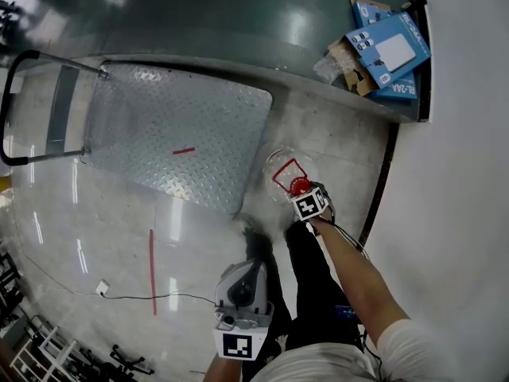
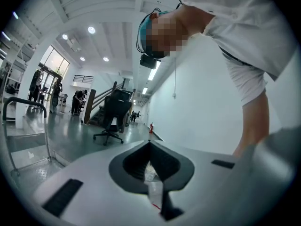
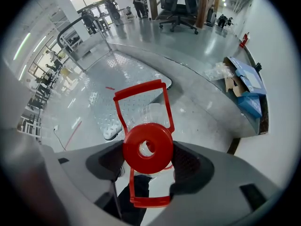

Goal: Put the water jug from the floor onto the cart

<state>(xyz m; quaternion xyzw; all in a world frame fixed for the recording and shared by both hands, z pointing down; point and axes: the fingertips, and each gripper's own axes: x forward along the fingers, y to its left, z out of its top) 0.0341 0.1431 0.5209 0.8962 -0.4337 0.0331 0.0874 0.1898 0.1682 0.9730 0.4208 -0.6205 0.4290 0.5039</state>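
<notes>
A clear water jug (image 1: 280,164) with a red cap (image 1: 300,186) and a red carry handle (image 1: 287,171) stands on the floor by the near right corner of the cart's steel deck (image 1: 175,126). My right gripper (image 1: 303,191) points straight down over it. In the right gripper view it (image 3: 148,150) is open, and the red cap (image 3: 160,160) sits between the jaws with the handle (image 3: 141,91) beyond. My left gripper (image 1: 254,267) hangs low by my legs; in the left gripper view it (image 2: 150,145) is shut with nothing held.
The cart's black push handle (image 1: 11,110) is at the far left. Blue cardboard boxes (image 1: 386,50) lie on the raised dark floor at the top right. A white wall (image 1: 465,173) runs close on the right. A thin cable (image 1: 143,297) and a red tape line (image 1: 151,269) cross the floor.
</notes>
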